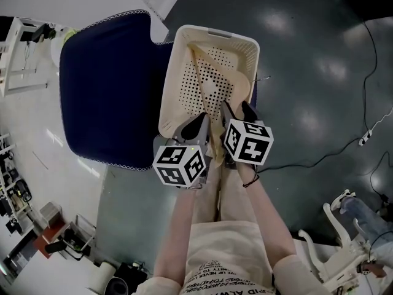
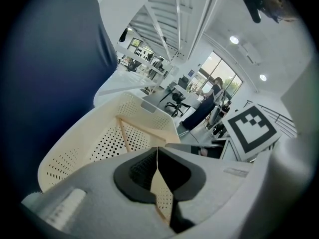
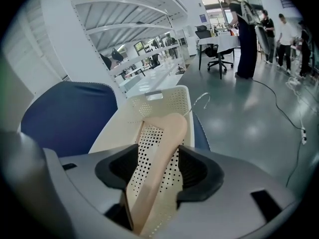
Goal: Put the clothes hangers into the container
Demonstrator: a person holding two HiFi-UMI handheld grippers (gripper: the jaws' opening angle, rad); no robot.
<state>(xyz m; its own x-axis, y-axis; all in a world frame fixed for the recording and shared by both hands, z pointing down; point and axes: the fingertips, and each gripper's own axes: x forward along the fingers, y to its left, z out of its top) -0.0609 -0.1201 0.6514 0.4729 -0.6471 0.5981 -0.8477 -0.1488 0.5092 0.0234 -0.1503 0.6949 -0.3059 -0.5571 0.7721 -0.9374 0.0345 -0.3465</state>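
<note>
Right gripper [image 3: 159, 158] is standing wide open, with its pads clear on either side of the wooden hanger [image 3: 167, 133]. The hanger is lying between the jaws and reaching ahead of them into the perforated laundry basket [image 3: 164, 94]. Left gripper [image 2: 157, 153] is sitting closed, nothing thick between its pads. Risk: if the right gripper is backing out askew, a pad could be catching the hanger's arm and dragging it back over the rim.

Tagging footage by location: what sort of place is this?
Probably an open-plan lab or workshop office: long white shelving racks, a desk with a swivel office chair, and cables trailing across a polished grey floor.
</note>
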